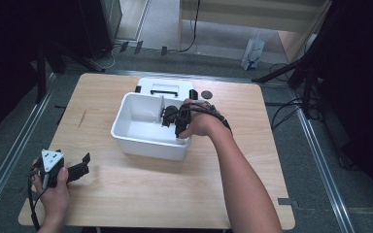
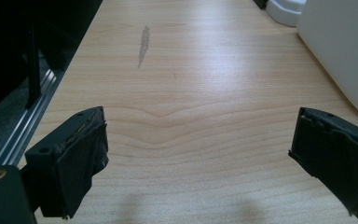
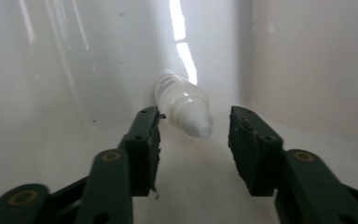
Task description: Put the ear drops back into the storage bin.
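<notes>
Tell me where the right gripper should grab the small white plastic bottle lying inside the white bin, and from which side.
Probably grip the small white plastic bottle across its round body, just behind the tapered cap, coming in along its length from the cap end. It lies on its side on the white bin's floor, cap pointing at the right gripper, whose open jaws already flank the tip. The cap narrows, so it would likely slip.

Bare forearms, black left gripper [image 1: 80, 167] with grey three-cornered plate, black padded jaws, trailing cable

A light wooden table [image 1: 126, 194] stands on grey floor [image 1: 315, 184]; metal rails [image 1: 9, 155] run along both sides, dark stands behind.
</notes>
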Tool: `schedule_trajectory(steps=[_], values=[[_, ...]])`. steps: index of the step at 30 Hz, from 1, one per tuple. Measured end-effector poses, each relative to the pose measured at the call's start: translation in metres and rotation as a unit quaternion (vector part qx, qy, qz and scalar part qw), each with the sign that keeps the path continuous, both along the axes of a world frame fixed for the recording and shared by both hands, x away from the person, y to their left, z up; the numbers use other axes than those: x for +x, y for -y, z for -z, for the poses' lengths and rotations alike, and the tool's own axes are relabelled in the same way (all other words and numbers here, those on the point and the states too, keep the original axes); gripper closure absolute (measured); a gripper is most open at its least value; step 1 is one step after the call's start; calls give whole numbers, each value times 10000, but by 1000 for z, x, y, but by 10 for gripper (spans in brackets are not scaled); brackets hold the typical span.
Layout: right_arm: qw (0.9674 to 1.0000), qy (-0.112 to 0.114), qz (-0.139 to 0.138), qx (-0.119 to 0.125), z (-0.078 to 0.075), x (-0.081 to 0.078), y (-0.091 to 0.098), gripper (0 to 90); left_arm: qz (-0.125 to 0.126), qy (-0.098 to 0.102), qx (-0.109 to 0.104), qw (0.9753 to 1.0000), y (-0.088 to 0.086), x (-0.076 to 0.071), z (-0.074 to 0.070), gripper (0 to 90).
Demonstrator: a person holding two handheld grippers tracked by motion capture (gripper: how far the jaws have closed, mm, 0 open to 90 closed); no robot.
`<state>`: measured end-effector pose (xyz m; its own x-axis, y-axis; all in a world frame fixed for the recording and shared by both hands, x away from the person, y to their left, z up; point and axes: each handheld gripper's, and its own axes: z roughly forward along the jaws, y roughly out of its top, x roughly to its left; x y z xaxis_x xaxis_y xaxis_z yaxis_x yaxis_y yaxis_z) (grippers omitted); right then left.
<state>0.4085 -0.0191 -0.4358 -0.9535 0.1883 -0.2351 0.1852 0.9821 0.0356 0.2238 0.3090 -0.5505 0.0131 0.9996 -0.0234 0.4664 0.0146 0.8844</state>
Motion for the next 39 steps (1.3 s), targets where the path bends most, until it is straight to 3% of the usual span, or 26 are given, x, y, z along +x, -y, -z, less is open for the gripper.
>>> schedule_trajectory(steps=[5, 7, 14, 18, 23, 29, 39], values=[[9974, 346, 418, 476, -18, -2, 11, 306, -11, -1, 7, 10000, 0, 0, 0, 47], [9957, 431, 464, 675, -26, -3, 16, 245, -12, 5, 8, 10000, 1, 0, 0, 47], [9907, 427, 534, 1177, -51, -18, 27, 102, 9, -20, 44, 10000, 1, 1, 0, 47], [9901, 375, 513, 1252, -61, -29, 32, 12, 27, -25, 35, 10000, 0, 1, 0, 47], [9888, 541, 831, 1111, -65, -36, 42, 0, 33, -43, 42, 10000, 0, 1, 0, 48], [9858, 459, 926, 1322, -64, -41, 61, 0, 37, -42, 36, 10000, 0, 1, 0, 47], [9838, 439, 1116, 1329, -45, -47, 96, 0, 13, -34, 68, 10000, 1, 0, 0, 58]])
